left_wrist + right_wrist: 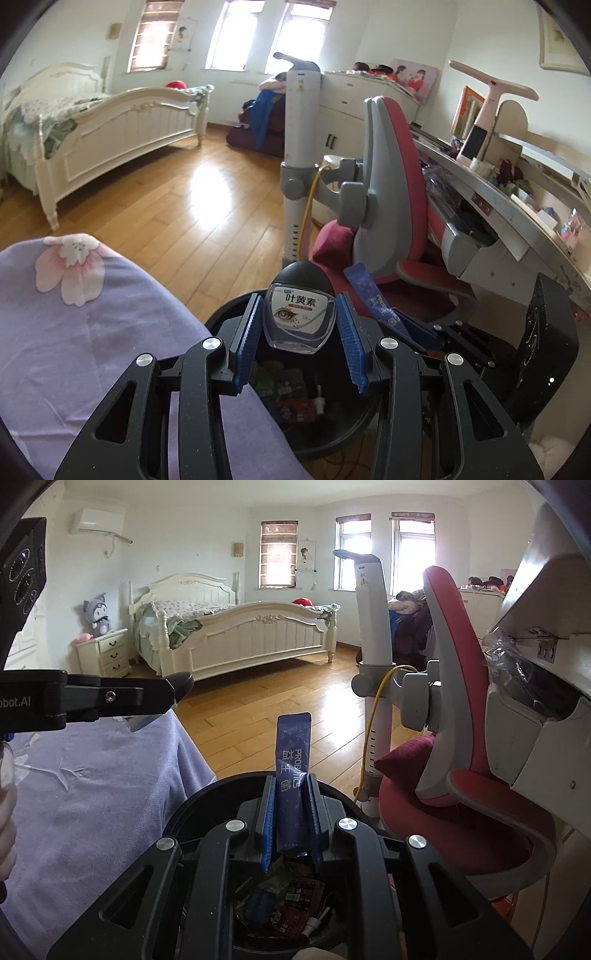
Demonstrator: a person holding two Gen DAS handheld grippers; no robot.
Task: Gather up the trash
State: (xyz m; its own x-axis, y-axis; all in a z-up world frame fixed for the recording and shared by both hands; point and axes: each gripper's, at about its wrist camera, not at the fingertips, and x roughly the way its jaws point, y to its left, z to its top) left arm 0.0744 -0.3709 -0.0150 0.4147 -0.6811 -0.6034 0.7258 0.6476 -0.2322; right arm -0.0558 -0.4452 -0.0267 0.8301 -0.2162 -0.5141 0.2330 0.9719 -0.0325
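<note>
Fingers [341, 325] pinch rounded clear bottle [300, 314]; others clamp flat foil sachet [293, 775].

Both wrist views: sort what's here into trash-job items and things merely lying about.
Job:
- clear eye-drop bottle with black cap, held in the left hand-held gripper
- blue probiotics sachet, held in the right hand-held gripper
- round black trash bin below both, wrappers already inside

Lying about:
- pink and grey desk chair
- white wooden bed
- purple plush toy
- lilac floral bedsheet

A white bed [236, 635] stands on sunlit wooden floor [192, 206] (windows [373, 550] behind), apparently a bedroom.
</note>
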